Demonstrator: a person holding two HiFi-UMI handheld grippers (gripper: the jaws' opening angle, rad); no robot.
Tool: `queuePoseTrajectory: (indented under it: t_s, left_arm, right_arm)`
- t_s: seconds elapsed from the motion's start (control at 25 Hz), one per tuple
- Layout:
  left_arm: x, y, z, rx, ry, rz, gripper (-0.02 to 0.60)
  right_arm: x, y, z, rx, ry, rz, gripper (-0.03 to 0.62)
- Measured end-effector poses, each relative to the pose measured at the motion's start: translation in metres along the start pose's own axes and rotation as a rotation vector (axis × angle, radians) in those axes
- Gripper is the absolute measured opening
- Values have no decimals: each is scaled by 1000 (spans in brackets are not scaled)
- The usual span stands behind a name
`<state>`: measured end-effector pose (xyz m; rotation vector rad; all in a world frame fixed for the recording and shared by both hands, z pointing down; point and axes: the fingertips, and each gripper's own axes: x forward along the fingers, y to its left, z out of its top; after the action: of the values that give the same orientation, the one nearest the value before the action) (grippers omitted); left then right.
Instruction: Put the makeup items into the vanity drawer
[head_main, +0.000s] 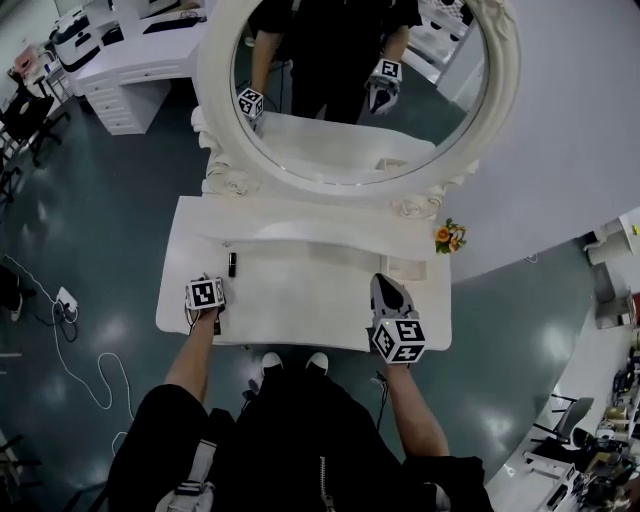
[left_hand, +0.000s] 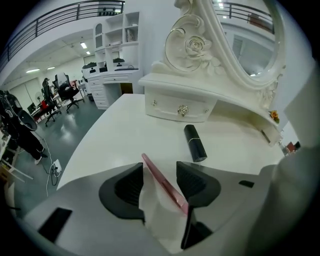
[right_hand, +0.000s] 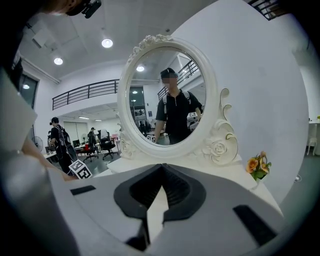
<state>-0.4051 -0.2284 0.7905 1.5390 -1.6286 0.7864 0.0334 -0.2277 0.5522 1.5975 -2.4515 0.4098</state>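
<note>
A slim pink makeup stick (left_hand: 162, 182) lies on the white vanity top (head_main: 300, 300), between the jaws of my left gripper (left_hand: 160, 167), which stand wide apart without pressing on it. Just beyond it lies a black lipstick (left_hand: 195, 143) (head_main: 232, 263). Behind that is a small drawer (left_hand: 167, 106) with a crystal knob, closed. In the head view the left gripper (head_main: 210, 288) is at the table's left front. My right gripper (head_main: 384, 280) hovers over the right front with its jaws shut (right_hand: 161, 168) and empty, pointing at the mirror.
A large oval mirror (head_main: 360, 90) in an ornate white frame stands at the back of the vanity. Orange flowers (head_main: 449, 236) sit at its right end. A small white rectangular box shape (head_main: 404, 267) lies ahead of the right gripper. Cables trail on the floor to the left.
</note>
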Motion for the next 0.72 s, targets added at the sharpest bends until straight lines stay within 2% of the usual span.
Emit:
queuePoseTrajectory:
  t_s: [0.04, 0.16, 0.44, 0.6, 0.72]
  left_arm:
    - [0, 0, -1, -2, -1, 0, 203]
    - [-2, -3, -3, 7, 6, -12, 57]
    - [-6, -3, -5, 9, -8, -17, 55]
    - [-23, -13, 15, -1, -90, -57, 55]
    - [-46, -23, 42, 29, -170, -91, 55]
  right_arm:
    - [0, 0, -1, 2, 0, -1, 6]
    - [-1, 0, -3, 7, 1, -4, 6]
    - [-4, 0, -5, 12, -1, 0, 6]
    - [-3, -3, -4, 18, -10, 0, 6]
    - [-2, -5, 1, 19, -23, 1, 6]
